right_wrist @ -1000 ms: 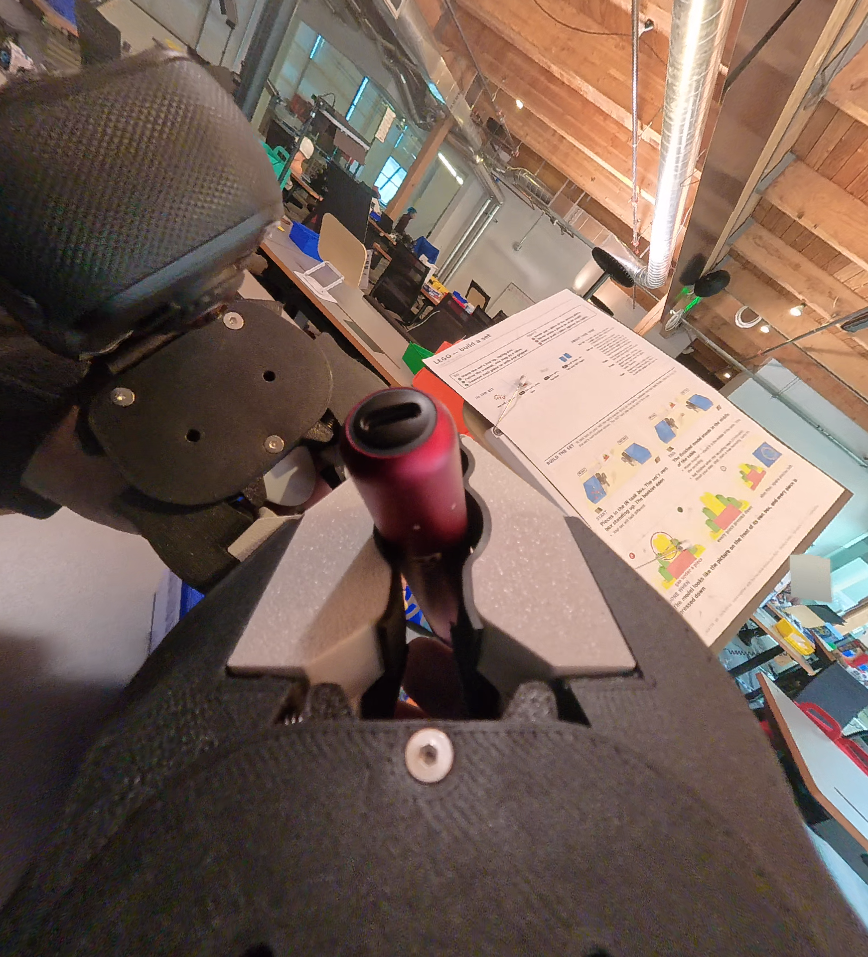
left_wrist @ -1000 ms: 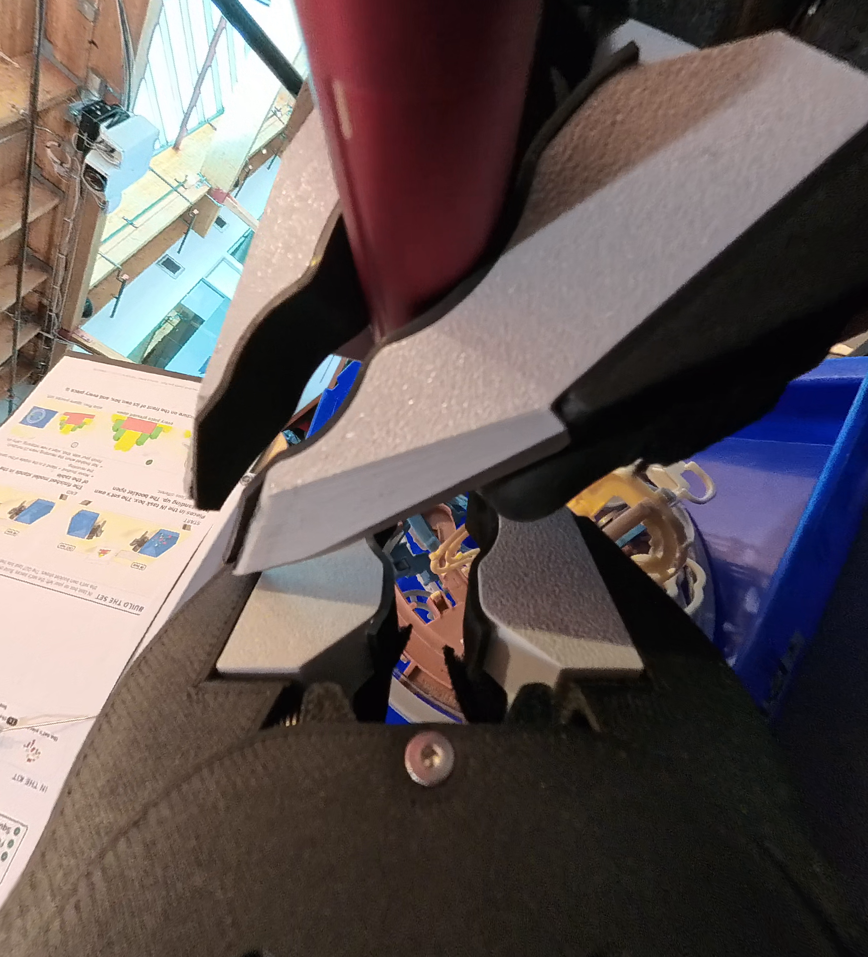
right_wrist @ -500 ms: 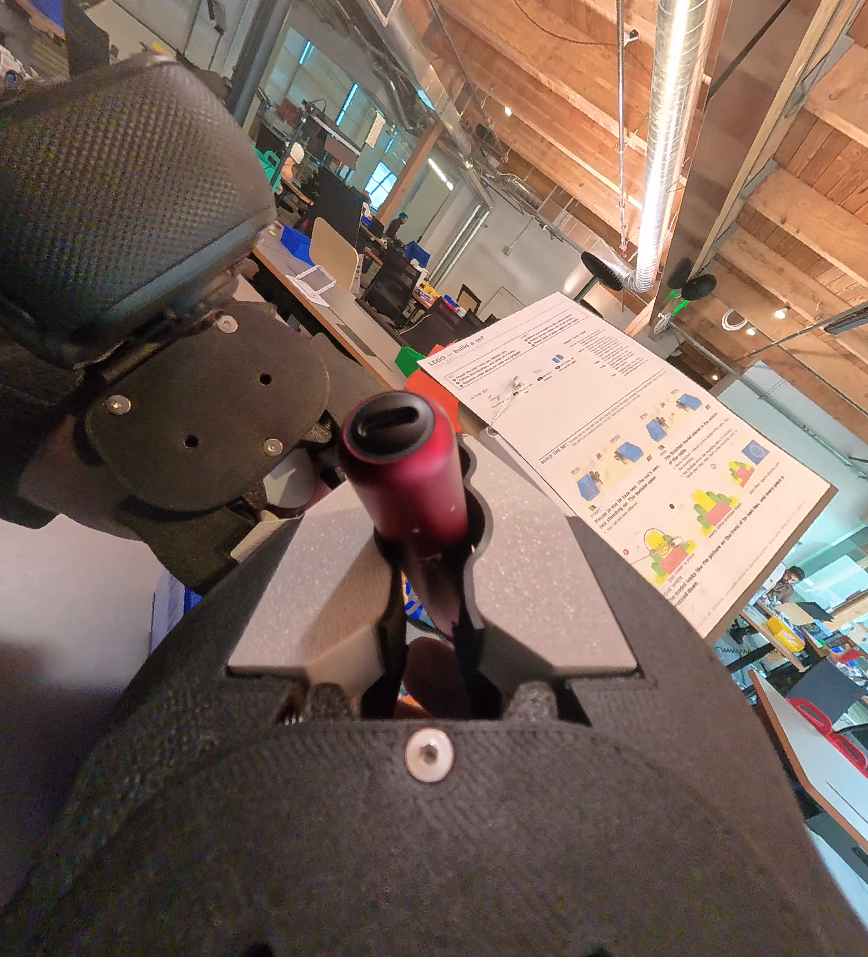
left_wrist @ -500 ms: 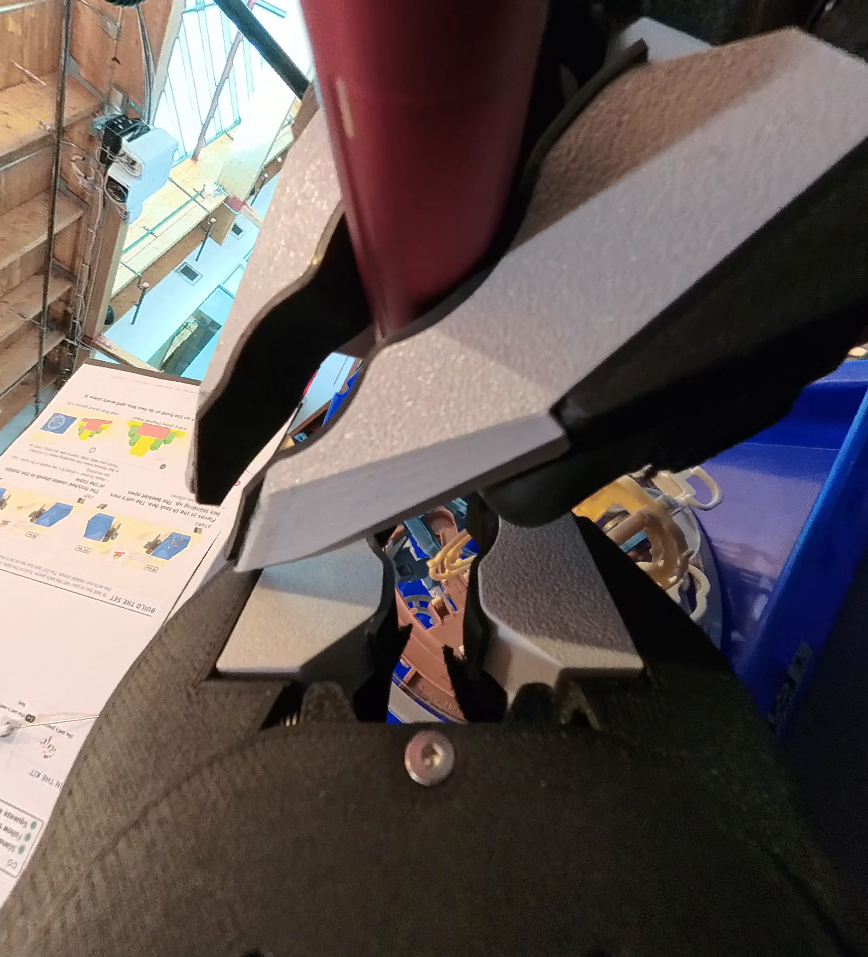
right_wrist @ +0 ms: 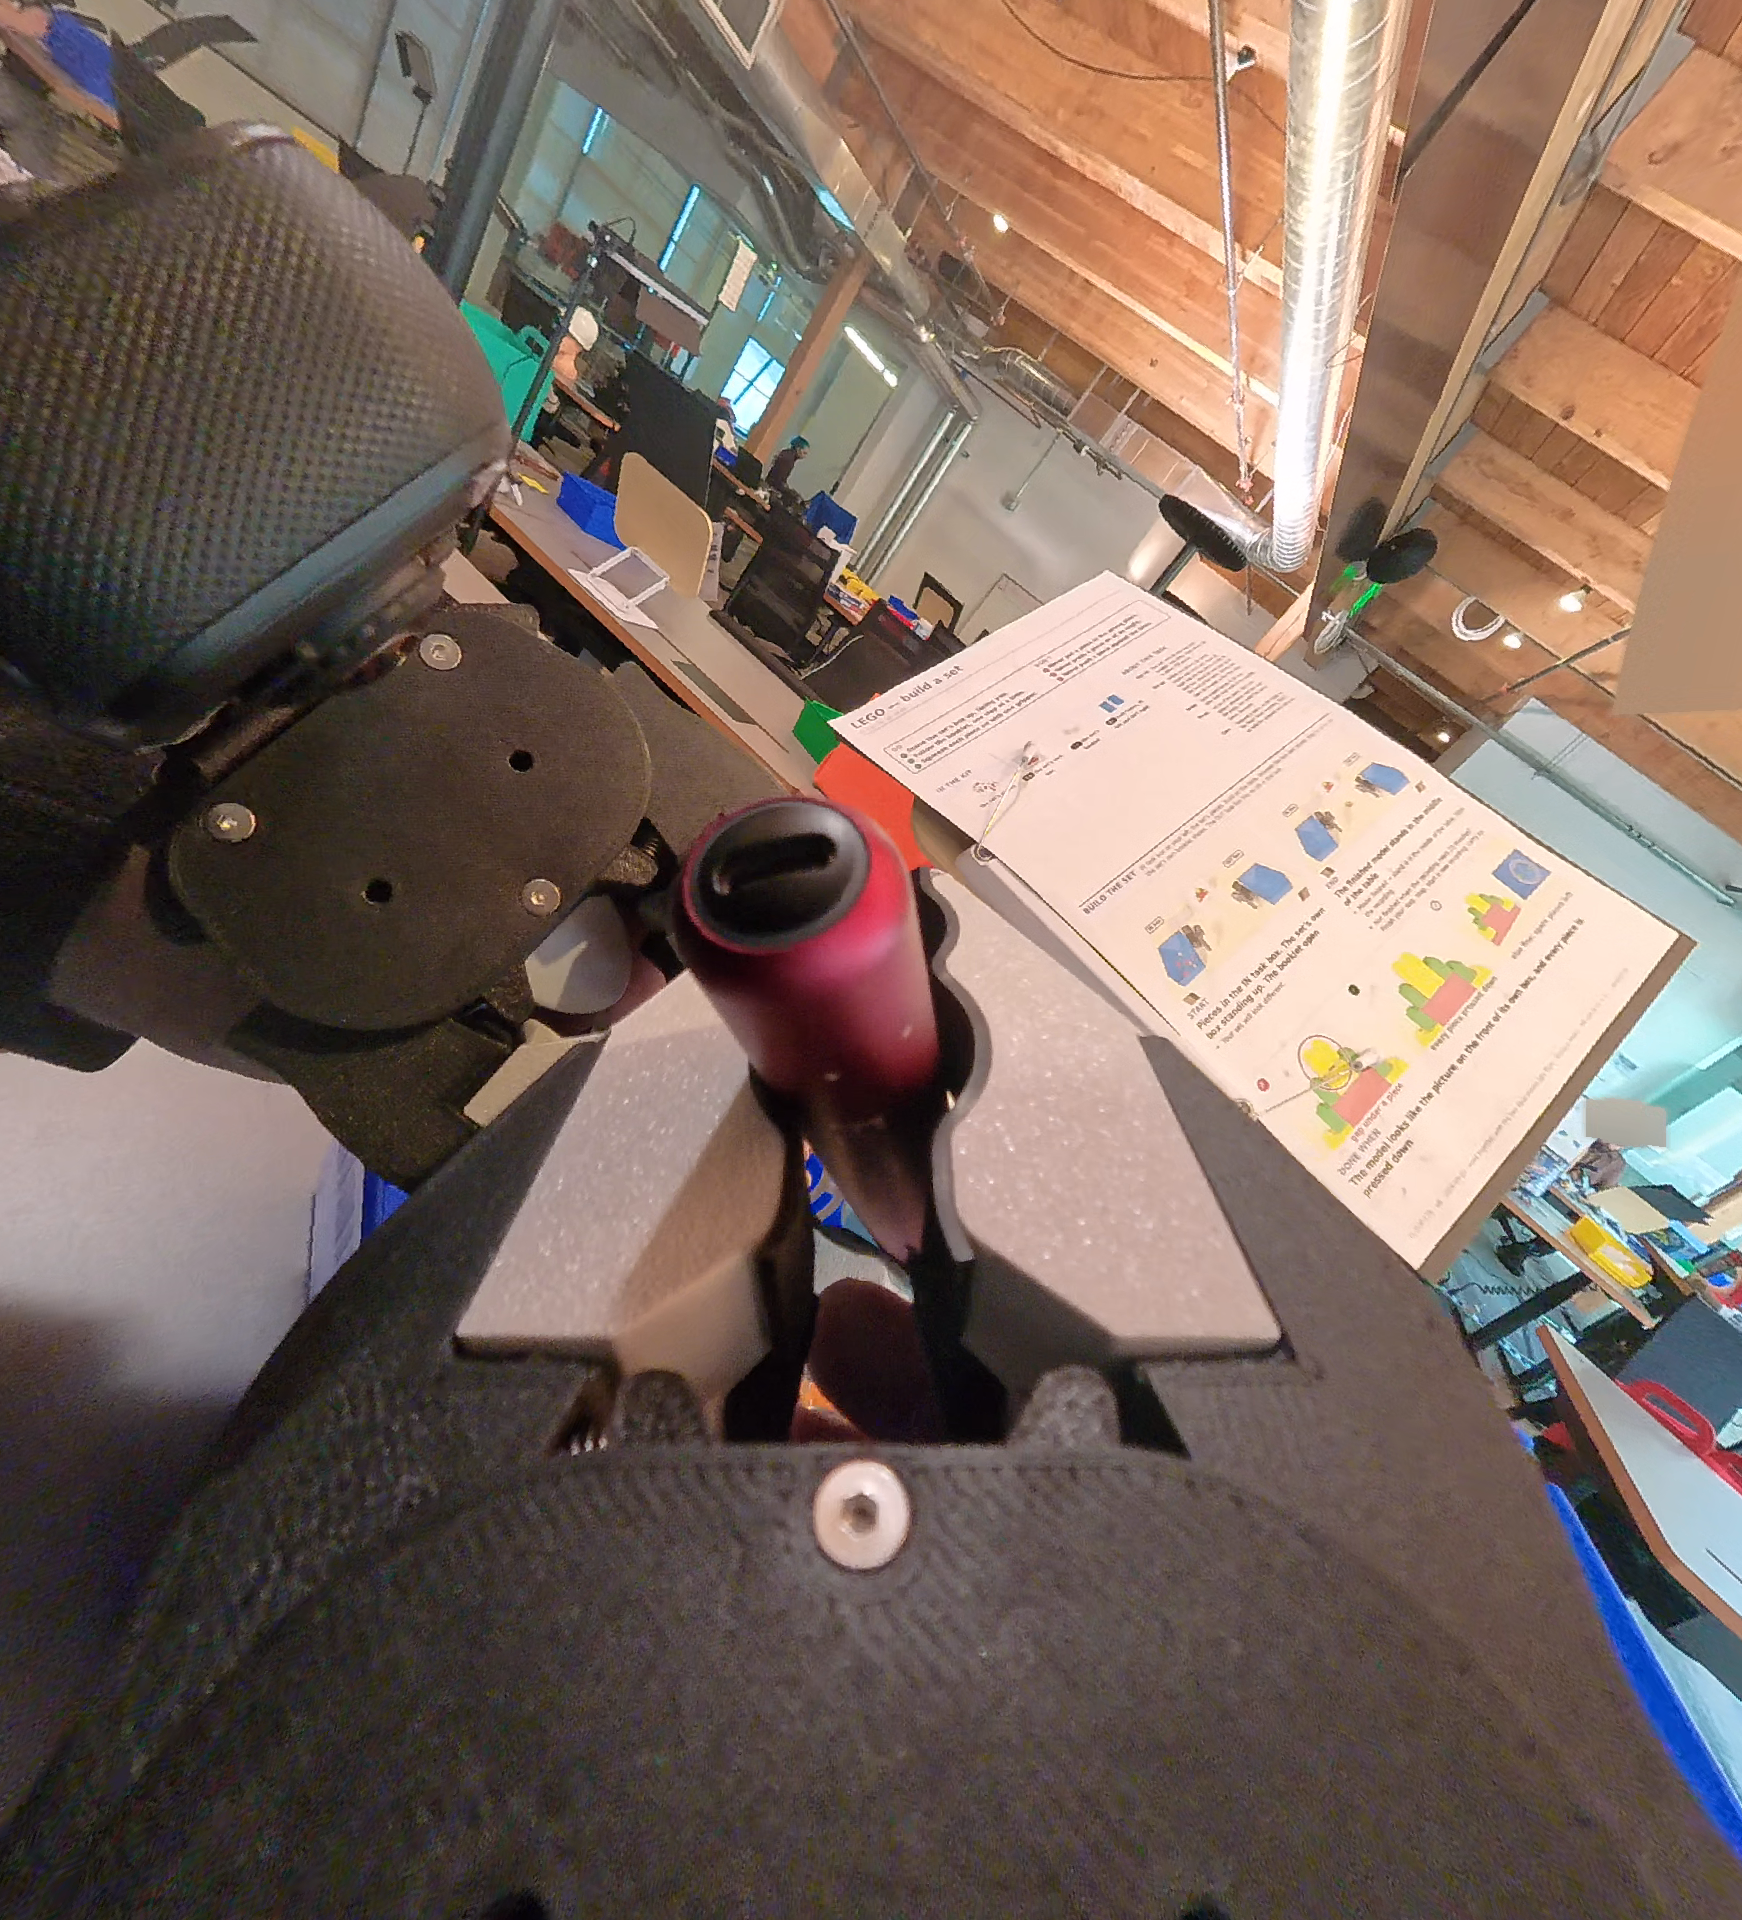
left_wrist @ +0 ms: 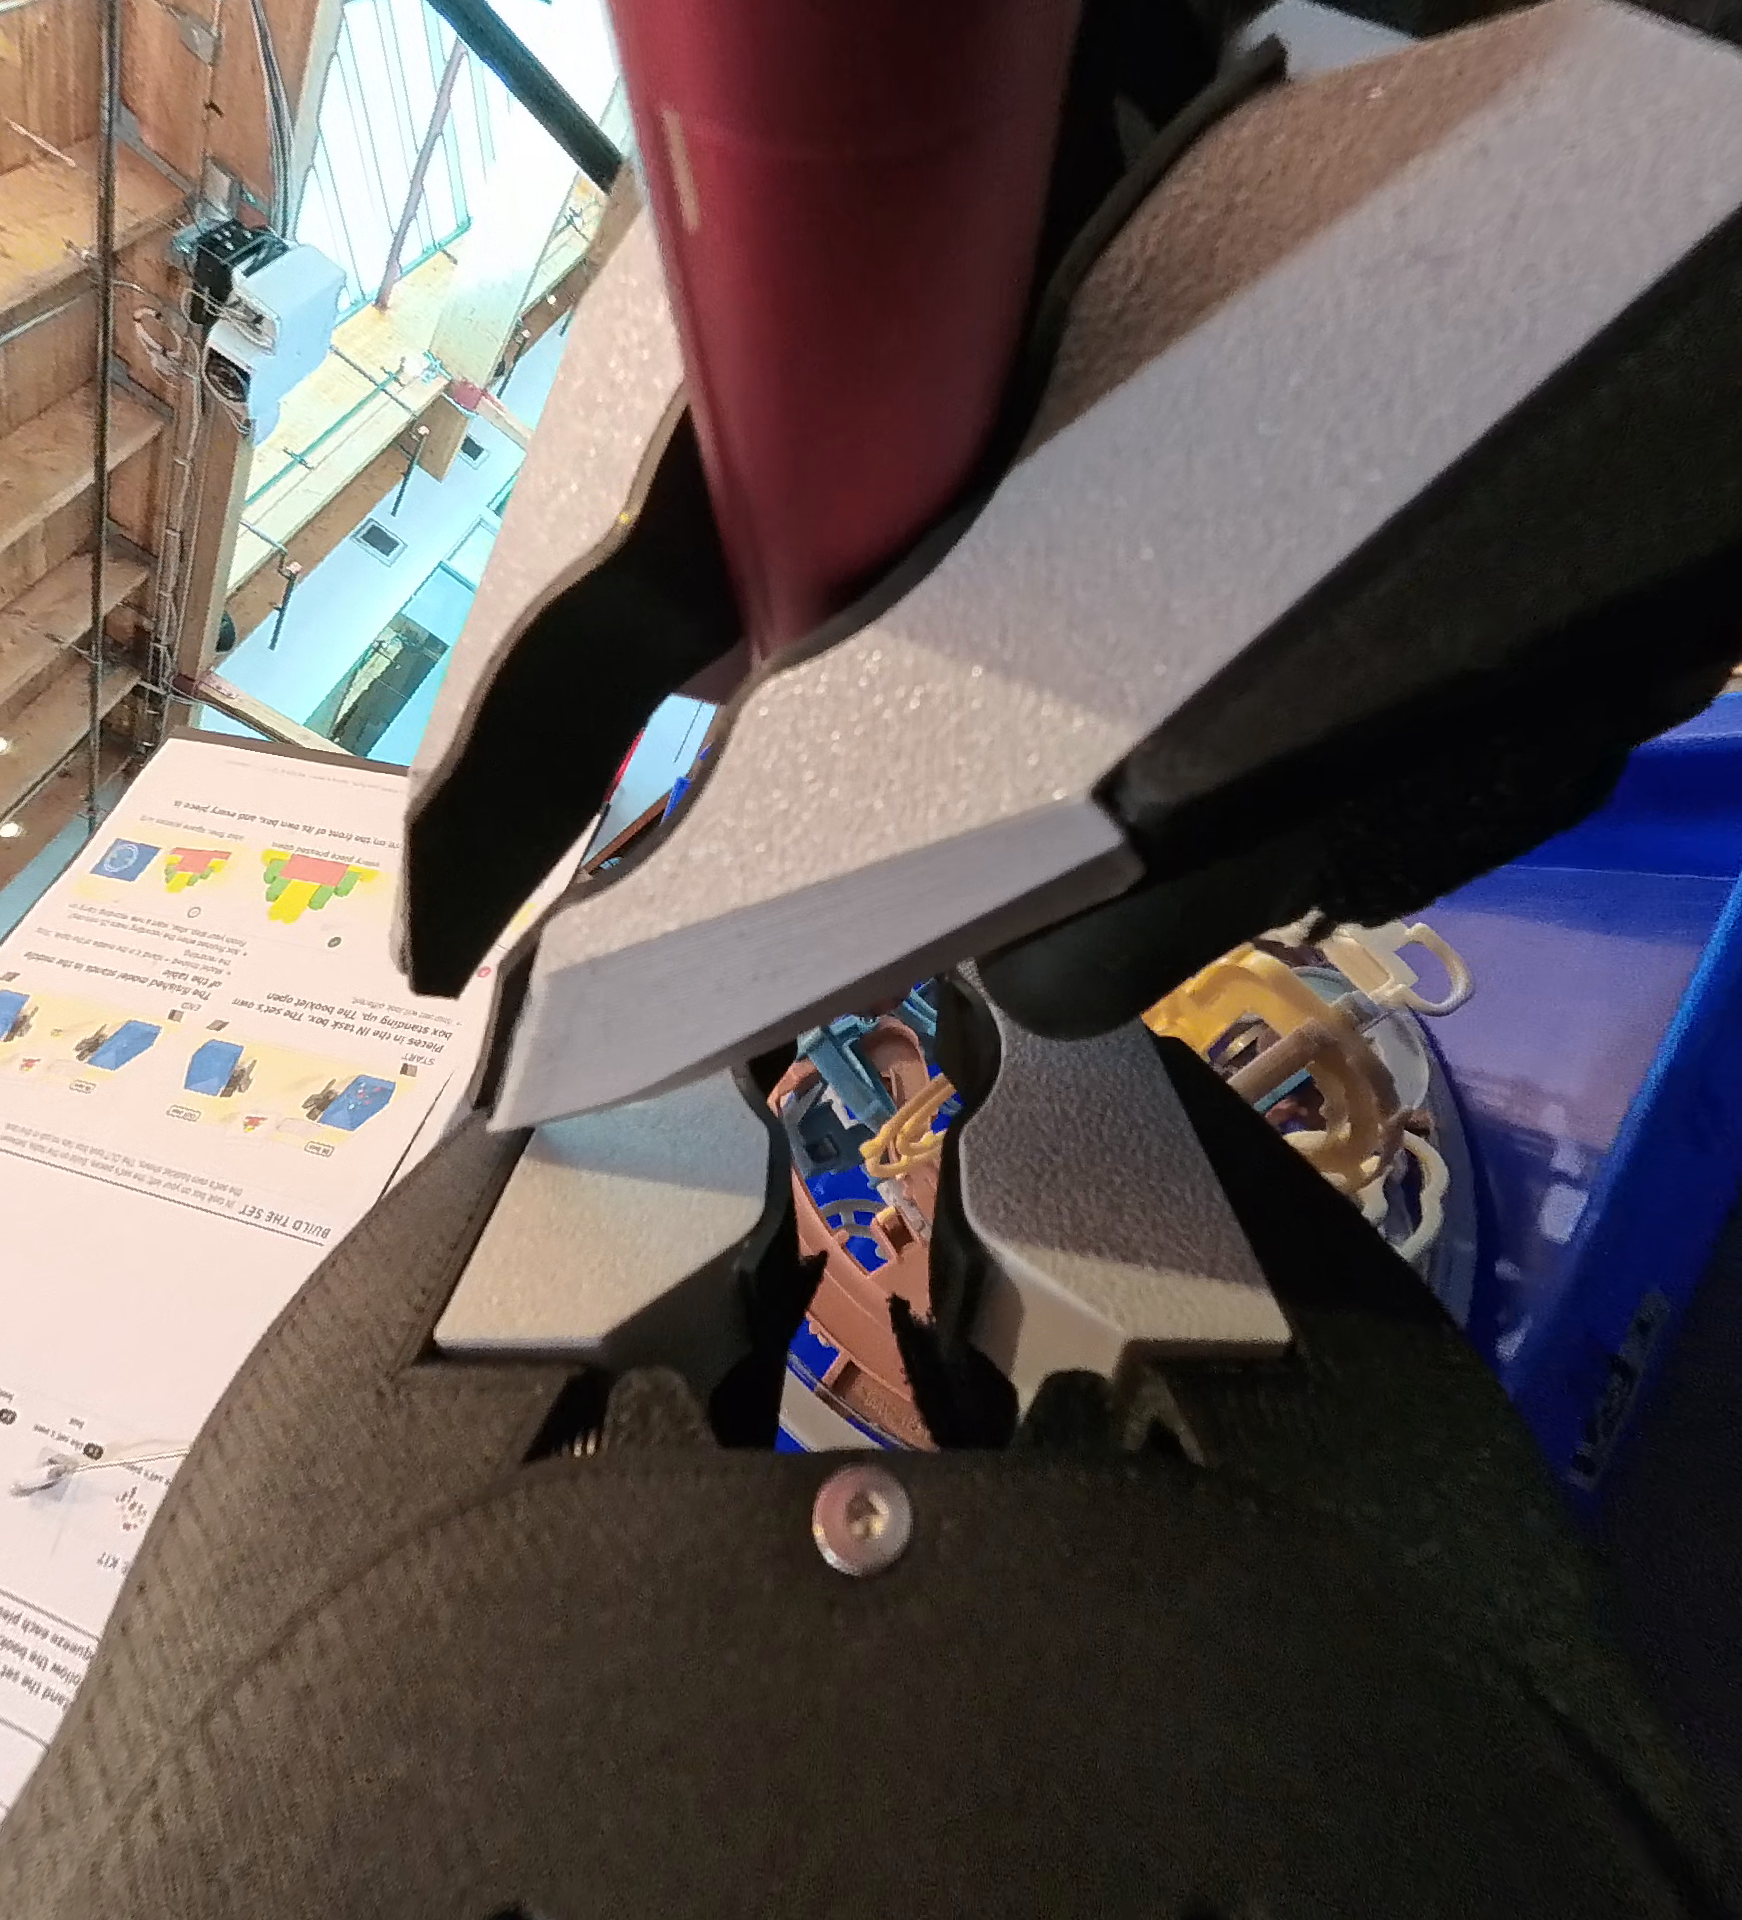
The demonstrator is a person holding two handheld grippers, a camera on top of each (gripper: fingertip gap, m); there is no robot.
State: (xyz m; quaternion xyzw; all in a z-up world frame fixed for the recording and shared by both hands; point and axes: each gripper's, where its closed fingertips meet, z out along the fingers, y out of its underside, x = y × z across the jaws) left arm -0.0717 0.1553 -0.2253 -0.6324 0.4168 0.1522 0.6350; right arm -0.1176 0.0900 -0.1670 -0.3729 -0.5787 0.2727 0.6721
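My right gripper (right_wrist: 862,1091) is shut on a dark red cylindrical tool (right_wrist: 805,966) with a black slotted end cap that points up and away. In the left wrist view the tool (left_wrist: 846,312) and the right gripper (left_wrist: 493,987) hang just above my left gripper (left_wrist: 862,1195). The left fingers stand close together on a clear bag of toy pieces (left_wrist: 851,1236); brown and blue parts show in the gap, yellow and white ones (left_wrist: 1303,1049) to the right. The tool's lower tip is hidden. The left gripper's black housing (right_wrist: 399,831) fills the upper left of the right wrist view.
A blue plastic bin (left_wrist: 1625,1039) lies behind the bag at right. A printed instruction sheet on a board (right_wrist: 1262,883) stands tilted close by and shows in the left wrist view (left_wrist: 171,1091). Wooden ceiling beams, a metal duct (right_wrist: 1314,260) and distant work tables (right_wrist: 1698,1507) surround. Some 9 cm of space lies between my two pairs of fingers.
Both grips are unchanged. The views have drifted slightly, so the instruction sheet and background sit a little differently in each frame.
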